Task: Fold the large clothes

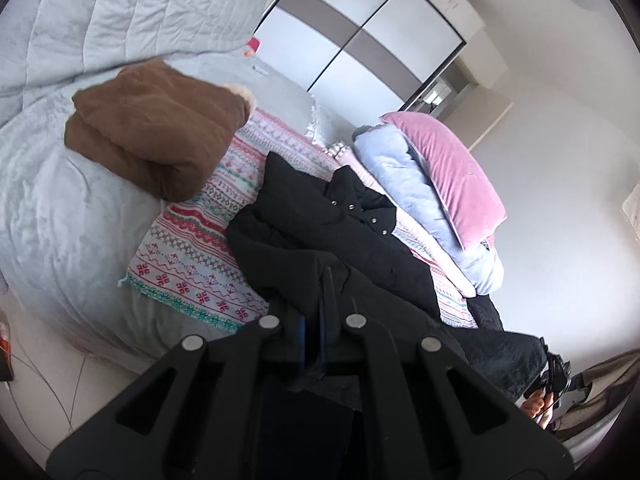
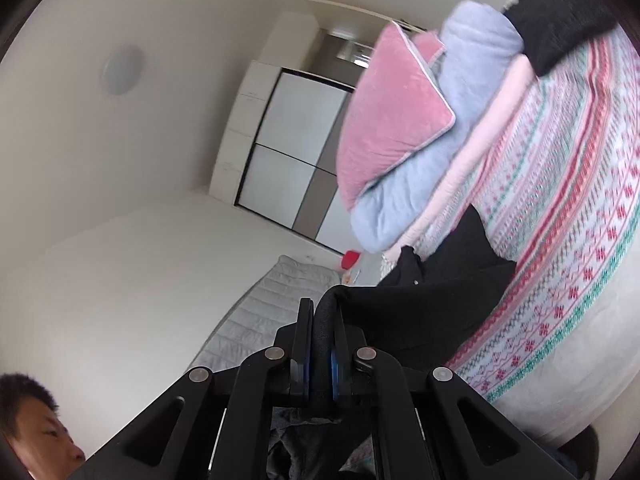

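A large black coat (image 1: 320, 236) with metal snap buttons lies crumpled on a patterned red, green and white blanket (image 1: 192, 256) on the bed. My left gripper (image 1: 316, 308) is shut on a fold of the black coat near its lower edge. My right gripper (image 2: 323, 320) is shut on a thick rolled edge of the same black coat (image 2: 432, 292) and holds it lifted off the blanket (image 2: 568, 240). A folded brown garment (image 1: 156, 128) with a cream fleece trim rests on the bed to the left.
A pink velvet cushion (image 1: 448, 168) sits on a stack of pale blue and pink bedding (image 1: 420, 200), seen also in the right wrist view (image 2: 396, 116). A grey quilt (image 1: 120, 12) covers the far bed. A wardrobe (image 2: 296, 148) stands behind. A person's face (image 2: 36, 432) is at the lower left.
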A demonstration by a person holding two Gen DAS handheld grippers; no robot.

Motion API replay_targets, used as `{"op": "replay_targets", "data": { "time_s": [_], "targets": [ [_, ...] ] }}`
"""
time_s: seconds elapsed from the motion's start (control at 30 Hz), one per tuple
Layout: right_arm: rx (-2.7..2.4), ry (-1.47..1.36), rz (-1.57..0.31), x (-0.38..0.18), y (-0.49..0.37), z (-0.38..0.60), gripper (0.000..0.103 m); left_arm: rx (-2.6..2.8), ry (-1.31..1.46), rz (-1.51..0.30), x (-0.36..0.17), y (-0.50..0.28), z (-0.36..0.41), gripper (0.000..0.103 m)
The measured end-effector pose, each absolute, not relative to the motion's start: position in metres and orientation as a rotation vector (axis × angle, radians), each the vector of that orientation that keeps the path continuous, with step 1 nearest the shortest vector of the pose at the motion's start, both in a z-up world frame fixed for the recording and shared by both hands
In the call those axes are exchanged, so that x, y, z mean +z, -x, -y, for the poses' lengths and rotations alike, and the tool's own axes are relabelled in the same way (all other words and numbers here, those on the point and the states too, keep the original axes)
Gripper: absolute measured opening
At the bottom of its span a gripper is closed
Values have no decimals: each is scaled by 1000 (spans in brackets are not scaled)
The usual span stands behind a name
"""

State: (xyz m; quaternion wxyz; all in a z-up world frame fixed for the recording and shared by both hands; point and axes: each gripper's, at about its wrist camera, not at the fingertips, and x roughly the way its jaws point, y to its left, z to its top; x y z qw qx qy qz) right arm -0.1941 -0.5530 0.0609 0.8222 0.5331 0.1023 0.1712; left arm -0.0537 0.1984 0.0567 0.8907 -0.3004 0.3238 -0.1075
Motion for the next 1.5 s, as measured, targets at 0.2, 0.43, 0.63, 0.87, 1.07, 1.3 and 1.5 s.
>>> {"op": "replay_targets", "data": {
  "time_s": [0.2,0.43,0.63,0.87,1.07,1.3,1.5],
  "targets": [
    [350,-1160,-228,50,164,561,6,-235,679,-676,59,12,-198,6],
    [344,-1182,-245,56,87,573,6,-224,663,-694,78,-71,-187,6],
    [317,-1227,-237,65,-19,585,6,-182,624,-723,99,-191,-169,6],
    [187,-1276,-351,56,-198,603,6,-73,603,-818,85,-364,-139,6],
    [-9,-1225,-565,-11,-320,603,9,40,518,-1005,-1,-482,-107,8],
    [-128,-1315,-747,-90,-346,615,11,-6,796,-1077,-72,-499,-139,21],
    [-74,-1148,-832,-62,-360,612,23,-6,777,-936,-32,-485,-160,55]
  ]
}}
